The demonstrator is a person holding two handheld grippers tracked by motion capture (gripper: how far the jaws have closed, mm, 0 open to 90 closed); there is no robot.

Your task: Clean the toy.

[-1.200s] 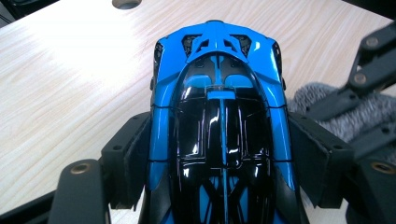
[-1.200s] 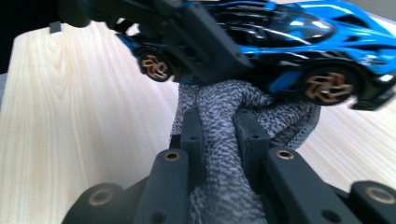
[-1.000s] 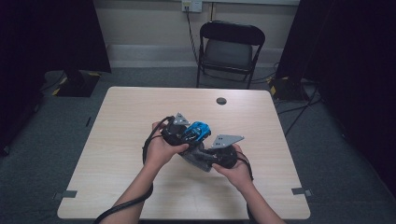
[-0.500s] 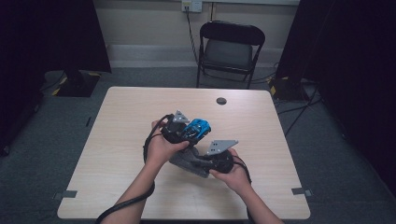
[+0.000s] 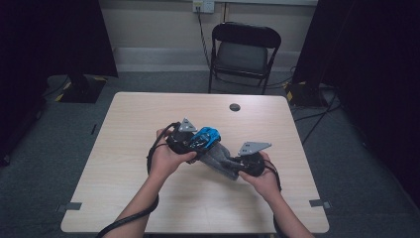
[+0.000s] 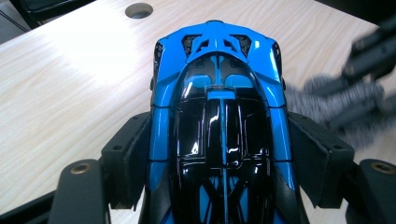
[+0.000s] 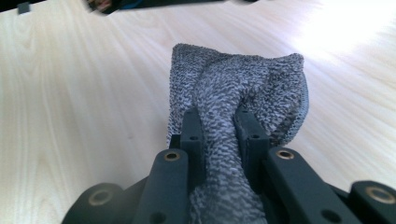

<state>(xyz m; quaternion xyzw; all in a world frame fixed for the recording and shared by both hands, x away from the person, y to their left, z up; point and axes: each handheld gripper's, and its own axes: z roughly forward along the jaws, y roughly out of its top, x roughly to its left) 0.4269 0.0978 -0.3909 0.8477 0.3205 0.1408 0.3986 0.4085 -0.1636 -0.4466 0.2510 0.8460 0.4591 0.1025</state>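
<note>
Carefully: your left gripper (image 6: pixel 219 186) is clamped on the glossy blue-and-black toy car (image 6: pixel 219 121) mid-counter, your right gripper (image 7: pixel 219 140) pinched tight on the grey knitted cloth (image 7: pixel 238 88) just right; wipe hard and the slick body could squirt out

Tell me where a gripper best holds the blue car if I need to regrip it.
Grip the car across its flanks at mid-body, coming from behind along its length, as the left gripper does now. The sides there run long and fairly straight, fitting between the pads; the nose tapers and the glossy roof would probably slip.
</note>
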